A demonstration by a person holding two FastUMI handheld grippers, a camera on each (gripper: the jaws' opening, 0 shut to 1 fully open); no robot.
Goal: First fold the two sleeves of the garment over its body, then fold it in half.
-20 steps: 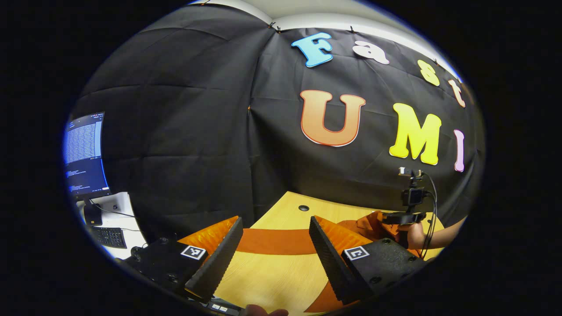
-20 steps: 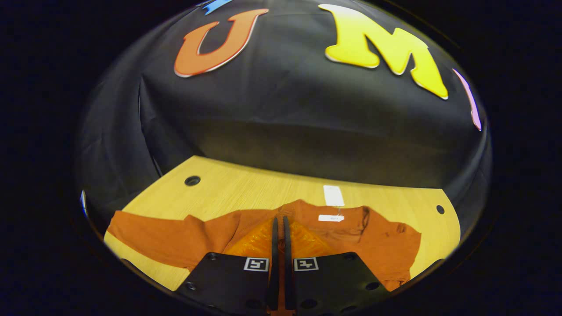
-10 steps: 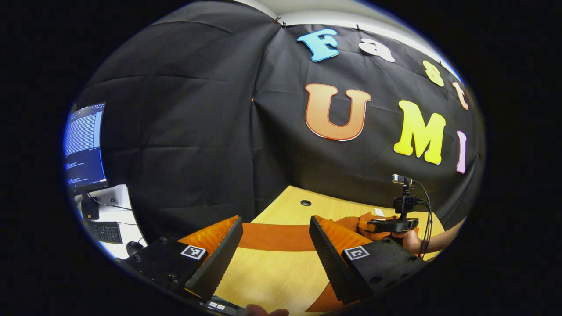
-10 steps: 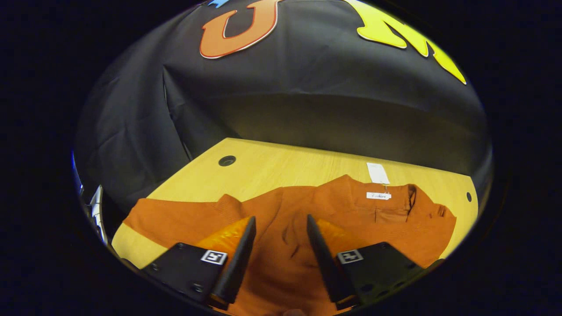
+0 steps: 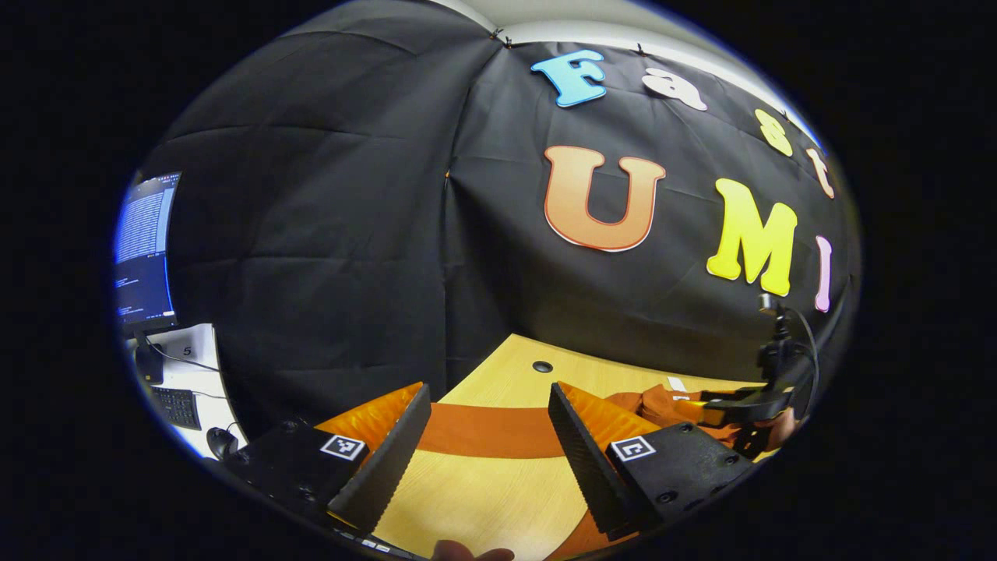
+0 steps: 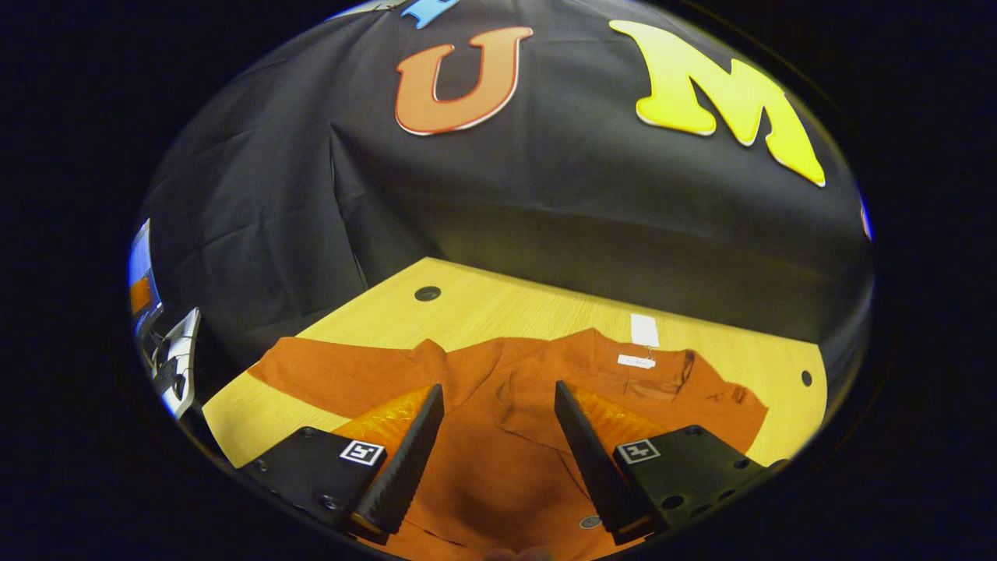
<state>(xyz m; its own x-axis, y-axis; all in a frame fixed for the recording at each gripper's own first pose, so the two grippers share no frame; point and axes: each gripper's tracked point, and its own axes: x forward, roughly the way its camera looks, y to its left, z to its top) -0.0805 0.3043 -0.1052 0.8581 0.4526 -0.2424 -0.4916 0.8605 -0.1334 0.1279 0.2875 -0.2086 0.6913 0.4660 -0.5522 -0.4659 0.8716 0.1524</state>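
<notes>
Both grippers were open: right gripper over the garment on the worktop, left gripper above its outstretched sleeve. Risk: shallow pinch lets the sleeve slip mid-fold.

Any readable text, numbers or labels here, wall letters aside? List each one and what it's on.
"5": on the white desk, below the monitor.
Monitor: lines of text, too small to read.
Hang tag and neck label at the collar of the garment: print too small to read.
Square markers on the left gripper and right gripper: patterns only, no words.
</notes>
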